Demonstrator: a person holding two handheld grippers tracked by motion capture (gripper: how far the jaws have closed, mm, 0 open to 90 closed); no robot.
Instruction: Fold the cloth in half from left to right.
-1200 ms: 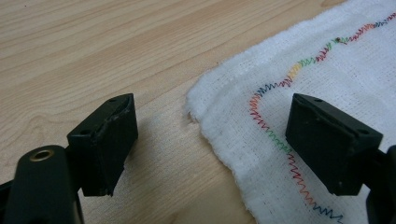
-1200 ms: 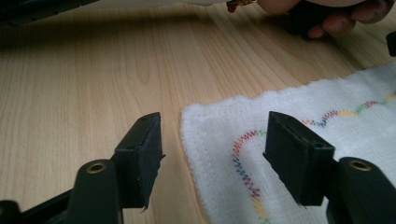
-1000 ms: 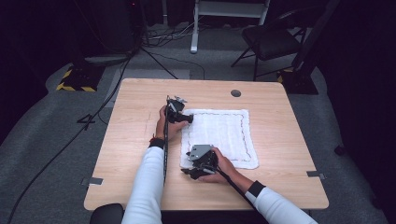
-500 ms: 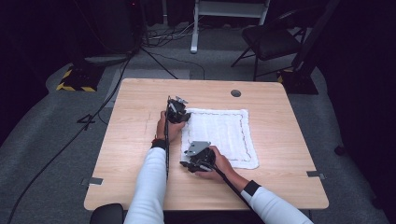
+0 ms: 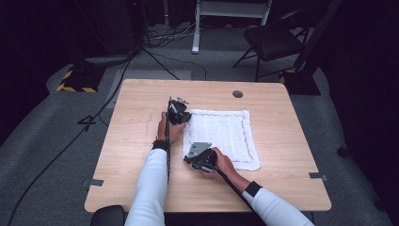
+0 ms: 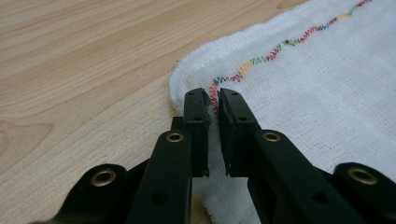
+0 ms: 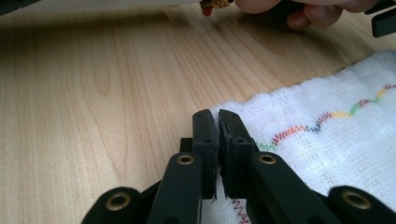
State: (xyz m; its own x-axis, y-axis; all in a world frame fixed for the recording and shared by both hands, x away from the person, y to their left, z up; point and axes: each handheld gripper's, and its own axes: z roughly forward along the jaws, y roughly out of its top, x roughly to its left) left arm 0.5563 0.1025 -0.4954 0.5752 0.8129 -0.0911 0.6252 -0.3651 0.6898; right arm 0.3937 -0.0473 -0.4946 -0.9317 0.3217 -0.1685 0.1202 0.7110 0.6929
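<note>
I have a white cloth [image 5: 221, 137] lying flat on the worktop [image 5: 136, 141], and both tools sit at the cloth's left edge. My left tool [image 5: 180, 113] is at the cloth's far-left corner, its jaws nearly closed with the stitched hem running between them; from the left tool's own camera I'd say it is clenched on the fabric, though the thin gap makes that hard to be sure of. My right tool [image 5: 196, 157] is clamped on the cloth's near-left corner. So the grip looks made; lifting or folding is all still to do. Beyond the cloth, a small dark cap [image 5: 237, 94] sits in the worktop, well apart. Nothing blocks the cloth.
</note>
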